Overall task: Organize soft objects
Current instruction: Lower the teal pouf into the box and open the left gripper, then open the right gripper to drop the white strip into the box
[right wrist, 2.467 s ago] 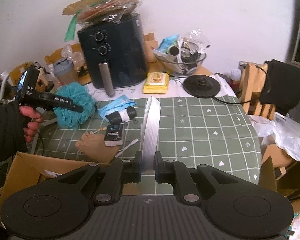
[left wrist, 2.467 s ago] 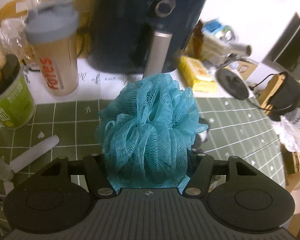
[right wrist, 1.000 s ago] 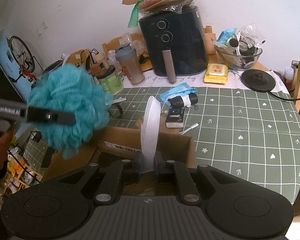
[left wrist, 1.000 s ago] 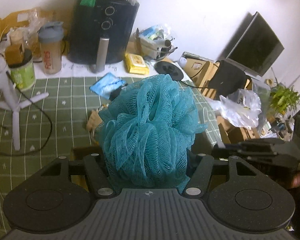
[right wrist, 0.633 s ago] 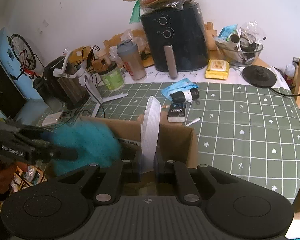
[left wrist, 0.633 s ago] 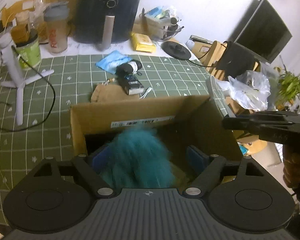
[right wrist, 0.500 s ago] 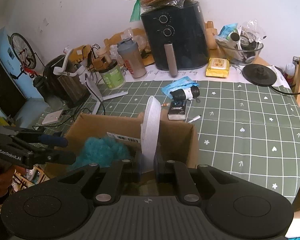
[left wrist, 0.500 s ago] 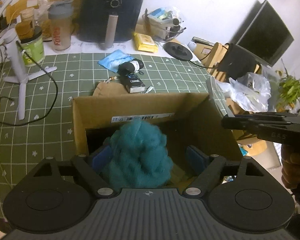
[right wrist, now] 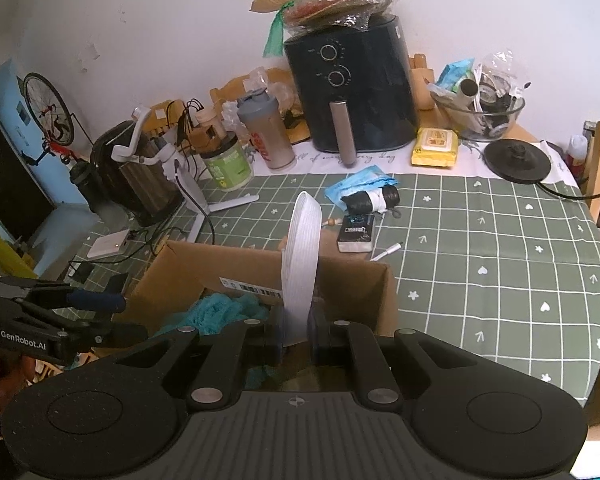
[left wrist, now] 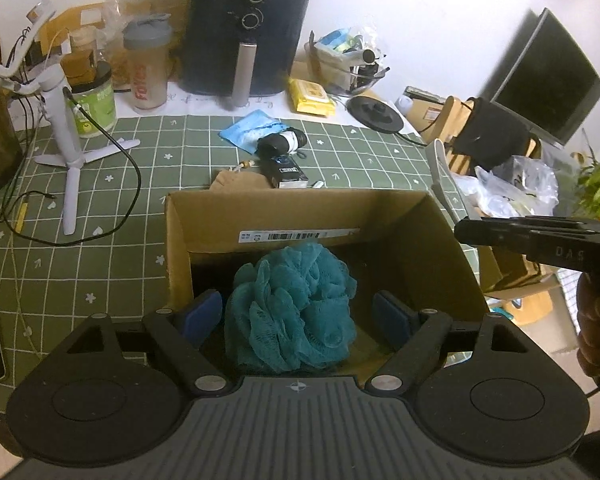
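The teal mesh bath pouf [left wrist: 294, 306] lies inside the brown cardboard box [left wrist: 300, 212]. Above it, the left tongs [left wrist: 298, 318] stand released, while the right tongs [right wrist: 296, 334] clench a white ribbed strip [right wrist: 300, 256].

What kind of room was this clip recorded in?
Most likely a home kitchen or dining corner: a cluttered table under a green grid-patterned tablecloth, a black air fryer against the wall, and a grey-lidded shaker bottle beside it.
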The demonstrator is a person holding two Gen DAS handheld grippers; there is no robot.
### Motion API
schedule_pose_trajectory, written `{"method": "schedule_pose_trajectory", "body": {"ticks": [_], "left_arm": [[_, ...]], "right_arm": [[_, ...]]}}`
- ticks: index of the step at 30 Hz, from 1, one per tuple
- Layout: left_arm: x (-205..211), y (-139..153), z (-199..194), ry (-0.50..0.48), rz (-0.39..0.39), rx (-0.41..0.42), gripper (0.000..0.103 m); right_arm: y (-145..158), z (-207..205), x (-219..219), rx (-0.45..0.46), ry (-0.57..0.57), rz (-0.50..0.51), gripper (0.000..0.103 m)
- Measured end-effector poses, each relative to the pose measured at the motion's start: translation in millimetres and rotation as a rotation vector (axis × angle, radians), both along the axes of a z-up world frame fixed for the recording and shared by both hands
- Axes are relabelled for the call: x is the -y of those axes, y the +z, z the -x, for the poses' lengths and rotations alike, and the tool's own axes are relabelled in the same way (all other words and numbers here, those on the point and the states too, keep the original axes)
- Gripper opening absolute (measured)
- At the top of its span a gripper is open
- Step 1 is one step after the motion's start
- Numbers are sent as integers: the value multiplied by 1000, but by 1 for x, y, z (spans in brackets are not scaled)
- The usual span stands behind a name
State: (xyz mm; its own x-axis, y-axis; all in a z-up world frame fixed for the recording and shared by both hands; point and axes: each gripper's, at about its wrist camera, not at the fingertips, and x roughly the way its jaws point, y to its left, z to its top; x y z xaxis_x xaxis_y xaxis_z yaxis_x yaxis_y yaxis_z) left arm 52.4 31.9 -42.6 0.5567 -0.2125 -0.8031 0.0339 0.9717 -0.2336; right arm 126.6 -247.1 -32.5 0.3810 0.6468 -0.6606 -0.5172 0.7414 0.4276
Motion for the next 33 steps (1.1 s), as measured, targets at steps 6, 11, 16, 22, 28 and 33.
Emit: {"method": "schedule_pose_trajectory", "body": {"ticks": [6,11,16,22,28,33], "left_arm": [[-2,5,5,21,-24,4,83],[-5,10,6,40,-42,4,83],[-5,8,1,30,-30,-31,82],[-2,6,-1,29,-52,-51,82],[0,7,-3,18,-67,-54,82],[2,9,-4,19,-93,-54,82]], "right_arm": [[-8,1,-12,-26,24,56,42],[-8,12,-18,33,55,71,98],[-8,12,-18,33,61,83,103],[-9,13,-14,51,49,92,103],[-10,11,-8,61,14,111,103],[-14,7,1,39,-20,109,103]]}}
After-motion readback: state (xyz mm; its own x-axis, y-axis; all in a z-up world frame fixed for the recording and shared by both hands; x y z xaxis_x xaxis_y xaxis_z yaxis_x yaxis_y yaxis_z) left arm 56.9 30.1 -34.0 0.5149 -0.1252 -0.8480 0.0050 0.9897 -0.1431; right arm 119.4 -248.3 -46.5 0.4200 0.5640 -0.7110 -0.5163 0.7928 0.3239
